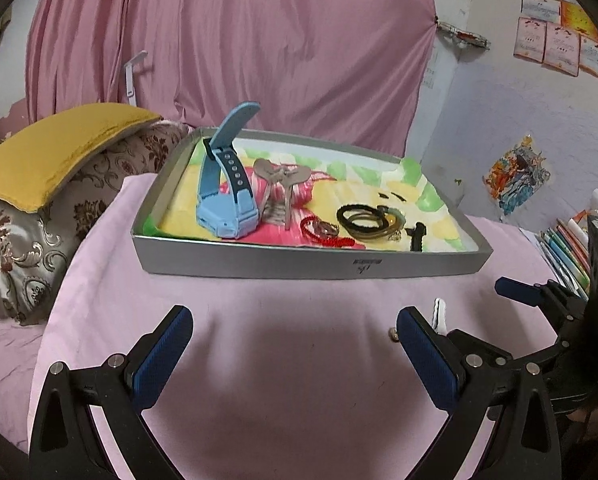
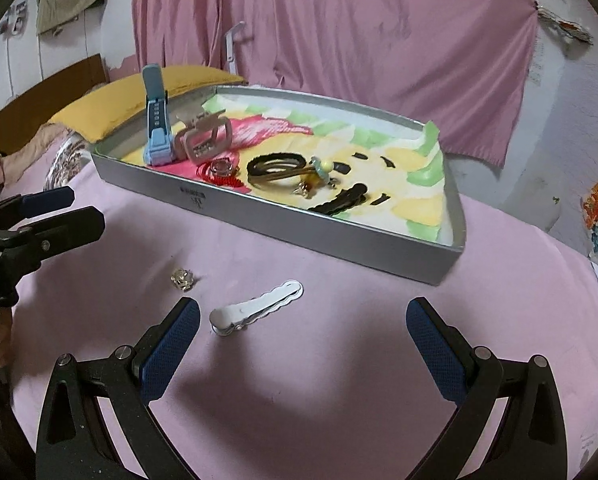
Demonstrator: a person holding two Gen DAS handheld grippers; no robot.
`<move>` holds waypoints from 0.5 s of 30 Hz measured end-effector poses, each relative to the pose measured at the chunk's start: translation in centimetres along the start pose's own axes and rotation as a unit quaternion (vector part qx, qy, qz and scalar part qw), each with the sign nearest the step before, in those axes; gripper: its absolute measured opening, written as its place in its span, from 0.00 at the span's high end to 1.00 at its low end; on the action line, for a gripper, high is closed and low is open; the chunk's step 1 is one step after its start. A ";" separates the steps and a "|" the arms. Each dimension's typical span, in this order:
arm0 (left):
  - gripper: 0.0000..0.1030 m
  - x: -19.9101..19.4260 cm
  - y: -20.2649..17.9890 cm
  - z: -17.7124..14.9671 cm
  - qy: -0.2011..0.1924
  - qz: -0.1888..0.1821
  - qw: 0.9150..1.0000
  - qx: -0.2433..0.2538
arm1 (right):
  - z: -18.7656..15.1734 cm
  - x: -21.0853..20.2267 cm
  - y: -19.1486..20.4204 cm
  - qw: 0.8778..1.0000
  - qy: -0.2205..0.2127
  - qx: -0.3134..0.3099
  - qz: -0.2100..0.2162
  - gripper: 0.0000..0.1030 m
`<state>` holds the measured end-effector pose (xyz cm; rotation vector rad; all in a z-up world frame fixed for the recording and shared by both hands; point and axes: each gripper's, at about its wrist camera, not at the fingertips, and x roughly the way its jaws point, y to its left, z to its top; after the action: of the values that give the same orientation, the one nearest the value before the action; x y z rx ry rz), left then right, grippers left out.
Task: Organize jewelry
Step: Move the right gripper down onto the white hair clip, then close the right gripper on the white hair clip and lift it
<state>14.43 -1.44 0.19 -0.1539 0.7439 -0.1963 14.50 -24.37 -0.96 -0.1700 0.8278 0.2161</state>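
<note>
Pink sheet [image 2: 339,360] over what looks like a bed is the working surface, soft and creased, so the two leftovers will be awkward: the white hair clip [image 2: 255,307] lies flat with no raised edge, and a pad coming down on it could pinch cloth along with it or skid it sideways. The small crystal-like bead charm [image 2: 183,279] beside it is tiny and faceted; it could roll or squirt out of a pinch and get lost in a fold. Both sit well short of the silver tray [image 2: 339,240], near its front wall, so a low carry could knock that wall. In the tray, the blue watch [image 1: 227,184] stands propped up with its strap in the air next to the beige claw clip [image 2: 203,138]; a careless drop-in could topple it onto the red cord bracelet [image 2: 219,178] and black hair ties [image 2: 277,168]. Right gripper [image 2: 303,344]: jaws spread wide, holding nothing, hovering over the sheet with the hair clip just inside its left pad. Left gripper [image 1: 295,356]: also wide open and empty, aimed at the tray, the charm just beyond its right pad.
</note>
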 end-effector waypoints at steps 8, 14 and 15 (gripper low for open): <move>0.01 0.8 -0.5 -0.1 0.024 -0.002 1.000 0.010 | 0.1 1.2 -0.2 0.999 0.031 -0.013 -0.013 0.02; 0.01 1.3 -1.3 -0.2 0.038 -0.022 0.999 0.023 | -0.4 1.0 -2.2 0.999 0.038 -0.001 -0.034 0.02; 0.01 1.3 -1.4 -0.2 0.040 -0.027 0.999 0.025 | -0.4 0.9 -2.6 0.999 0.039 0.002 -0.034 0.02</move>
<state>15.05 -3.16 -0.57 -0.1180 0.8136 -0.2730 15.48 -26.81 -1.77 -0.2029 0.8977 0.1439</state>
